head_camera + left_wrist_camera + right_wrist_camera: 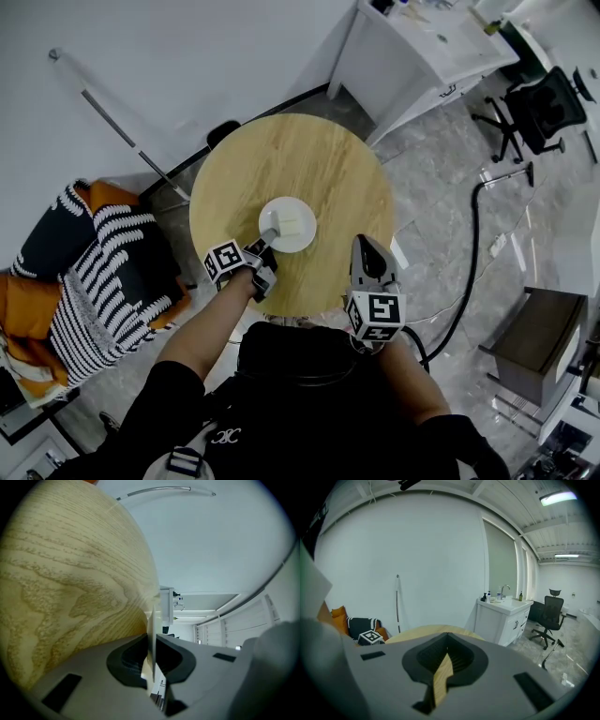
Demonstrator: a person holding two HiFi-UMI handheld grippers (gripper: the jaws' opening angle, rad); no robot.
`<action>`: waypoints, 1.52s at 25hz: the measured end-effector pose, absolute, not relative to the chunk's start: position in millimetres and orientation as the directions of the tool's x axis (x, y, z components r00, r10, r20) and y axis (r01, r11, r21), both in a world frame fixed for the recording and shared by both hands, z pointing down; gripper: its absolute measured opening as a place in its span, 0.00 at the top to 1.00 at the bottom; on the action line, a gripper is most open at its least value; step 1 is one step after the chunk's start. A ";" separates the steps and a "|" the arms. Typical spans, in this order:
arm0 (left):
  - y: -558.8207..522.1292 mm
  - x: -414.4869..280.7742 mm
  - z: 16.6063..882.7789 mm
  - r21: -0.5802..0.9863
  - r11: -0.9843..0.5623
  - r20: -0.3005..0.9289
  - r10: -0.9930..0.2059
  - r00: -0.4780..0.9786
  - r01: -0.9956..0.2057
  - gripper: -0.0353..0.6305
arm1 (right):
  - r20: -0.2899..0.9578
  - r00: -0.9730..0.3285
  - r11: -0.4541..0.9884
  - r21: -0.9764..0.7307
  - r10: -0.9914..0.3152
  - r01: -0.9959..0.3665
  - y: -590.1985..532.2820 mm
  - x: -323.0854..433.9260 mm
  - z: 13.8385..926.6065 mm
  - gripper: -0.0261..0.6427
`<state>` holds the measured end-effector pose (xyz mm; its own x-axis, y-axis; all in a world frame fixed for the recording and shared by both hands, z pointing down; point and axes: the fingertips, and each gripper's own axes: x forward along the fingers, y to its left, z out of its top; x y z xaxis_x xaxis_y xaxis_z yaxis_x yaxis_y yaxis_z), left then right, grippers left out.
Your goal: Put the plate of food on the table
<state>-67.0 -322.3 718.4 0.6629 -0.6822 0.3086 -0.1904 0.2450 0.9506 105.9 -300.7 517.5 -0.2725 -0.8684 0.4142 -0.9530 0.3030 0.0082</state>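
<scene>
- Firstly, left gripper (268, 238) (152, 654): jaws clamped on the near rim of the round white plate (298, 204) (152, 632), whose rim shows edge-on between the pads in the left gripper view.
- Round white plate: it rests flat near the middle of the round light-wood table (281, 155) (70, 573) and carries a pale block of food (291, 225).
- Right gripper (366, 246) (446, 651): jaws closed together and gripping nothing, poised over the table's near right edge, well apart from the plate.
- Surroundings: a black-and-white striped blanket (103, 272) lies left of the table; a white cabinet (422, 52) and a black office chair (539, 108) stand beyond it at the right.
</scene>
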 end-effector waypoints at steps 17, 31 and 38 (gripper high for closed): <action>-321.9 -71.0 734.9 0.905 0.366 0.416 -0.661 0.624 -0.215 0.91 | 0.421 -0.262 0.289 -0.001 -0.868 -0.957 -295.4 106.9 520.3 0.95; -322.8 -81.2 737.0 0.769 0.454 0.638 -0.582 0.504 -0.450 0.88 | 0.412 -0.236 0.255 -0.011 -0.880 -0.967 -287.1 117.6 513.4 0.95; -322.6 -85.3 736.2 0.668 0.478 0.738 -0.523 0.425 -0.571 0.83 | 0.405 -0.229 0.243 -0.017 -0.885 -0.970 -280.3 123.5 510.9 0.95</action>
